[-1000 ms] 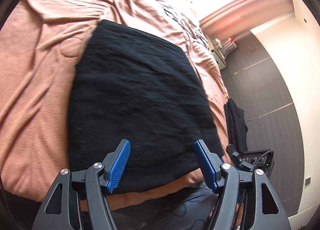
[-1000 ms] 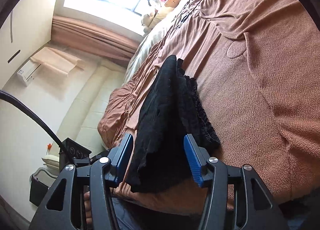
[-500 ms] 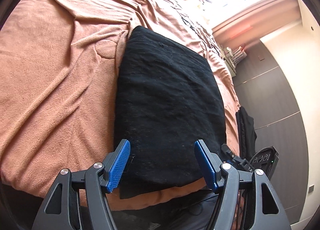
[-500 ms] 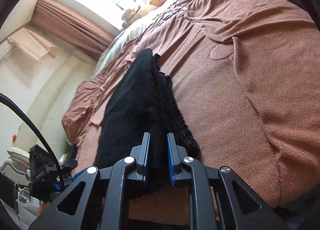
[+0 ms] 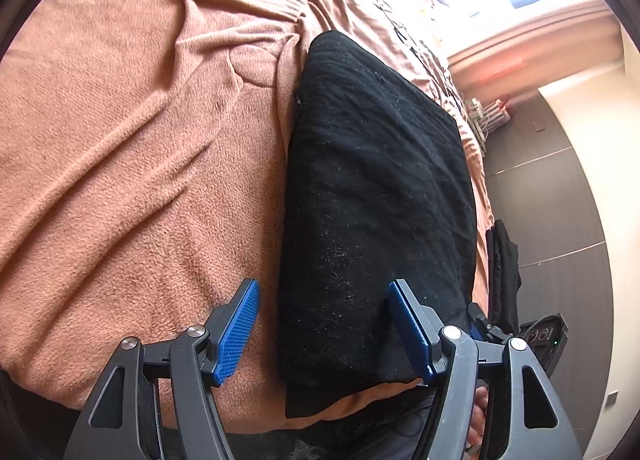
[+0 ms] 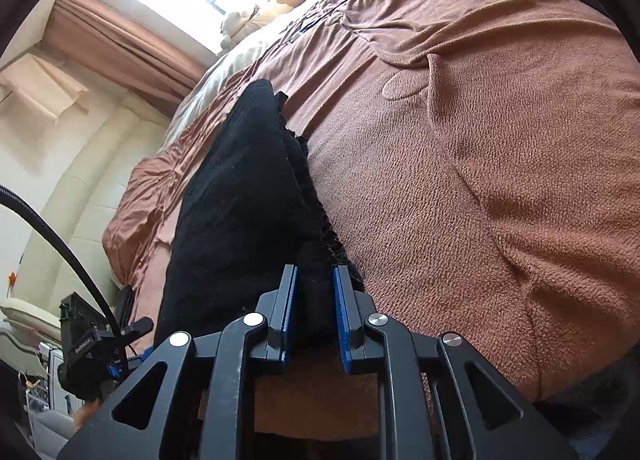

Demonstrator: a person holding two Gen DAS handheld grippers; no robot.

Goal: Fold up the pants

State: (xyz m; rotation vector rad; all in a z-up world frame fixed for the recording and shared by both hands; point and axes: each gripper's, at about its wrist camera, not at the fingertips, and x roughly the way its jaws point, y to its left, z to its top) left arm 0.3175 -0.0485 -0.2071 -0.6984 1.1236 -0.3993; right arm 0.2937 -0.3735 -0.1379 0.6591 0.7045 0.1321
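From the left wrist, the folded black pants lie on the brown blanket, long axis running away toward the window; the left gripper straddles their near end, jaws open. From the right wrist, the right gripper pinches the pants' near edge, its jaws having just eased slightly.

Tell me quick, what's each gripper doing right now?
Left gripper: open above the black pants, gripping nothing.
Right gripper: shut on the pants' edge.
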